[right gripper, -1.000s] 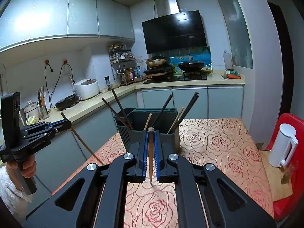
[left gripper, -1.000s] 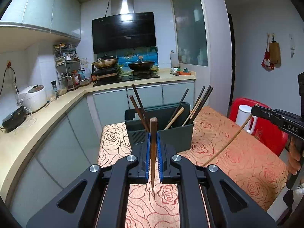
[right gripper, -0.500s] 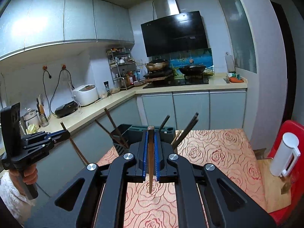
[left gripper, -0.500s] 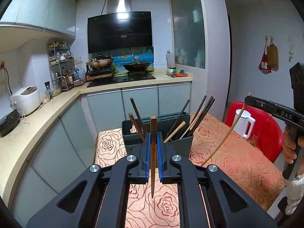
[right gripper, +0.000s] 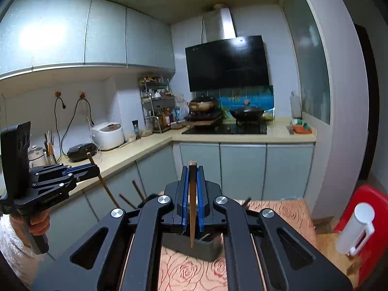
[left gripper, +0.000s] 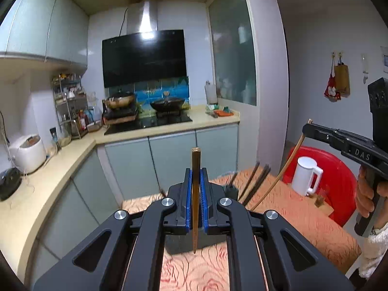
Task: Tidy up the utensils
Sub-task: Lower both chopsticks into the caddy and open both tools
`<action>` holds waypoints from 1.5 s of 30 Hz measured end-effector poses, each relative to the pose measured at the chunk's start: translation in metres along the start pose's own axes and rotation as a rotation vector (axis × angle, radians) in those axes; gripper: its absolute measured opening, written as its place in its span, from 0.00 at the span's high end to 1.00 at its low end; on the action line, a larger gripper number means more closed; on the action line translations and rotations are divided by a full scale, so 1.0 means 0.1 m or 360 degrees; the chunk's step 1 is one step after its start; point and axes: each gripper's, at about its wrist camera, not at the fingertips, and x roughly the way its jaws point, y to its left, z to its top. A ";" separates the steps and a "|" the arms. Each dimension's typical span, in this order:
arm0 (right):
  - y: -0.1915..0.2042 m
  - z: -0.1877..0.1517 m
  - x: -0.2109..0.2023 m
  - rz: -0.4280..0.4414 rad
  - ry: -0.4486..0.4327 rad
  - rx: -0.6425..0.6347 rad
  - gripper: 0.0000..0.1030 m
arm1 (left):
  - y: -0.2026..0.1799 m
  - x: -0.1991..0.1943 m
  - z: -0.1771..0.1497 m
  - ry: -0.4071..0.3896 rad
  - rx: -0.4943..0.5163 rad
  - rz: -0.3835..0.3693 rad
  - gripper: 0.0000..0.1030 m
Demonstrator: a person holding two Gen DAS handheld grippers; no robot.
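Observation:
My left gripper [left gripper: 196,172] is shut on a brown chopstick [left gripper: 195,194] held upright, tip down. My right gripper [right gripper: 192,169] is shut on a dark chopstick [right gripper: 192,206], also upright. Both are raised above a dark grey utensil holder [right gripper: 201,248] on the table, mostly hidden behind the jaws. Several dark chopsticks [left gripper: 257,181] stick out of the holder. The right gripper also shows in the left wrist view [left gripper: 306,128] with its chopstick [left gripper: 278,177] slanting down. The left gripper shows in the right wrist view [right gripper: 95,168] with its chopstick [right gripper: 104,184].
The table carries an orange rose-patterned cloth [left gripper: 303,215]. A white kettle [left gripper: 304,175] and a red chair [left gripper: 337,169] stand at the right. The L-shaped kitchen counter [left gripper: 48,165] with rice cooker [left gripper: 28,152] and stove [left gripper: 148,121] runs left and behind.
Both grippers have risen with their chopsticks. The holder has dropped low in both views and is now mostly hidden behind the jaws.

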 end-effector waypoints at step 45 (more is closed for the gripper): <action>-0.13 -0.15 1.19 -0.0147 0.0309 0.0044 0.52 | 0.31 1.21 -0.12 0.0147 -0.0181 0.0087 0.34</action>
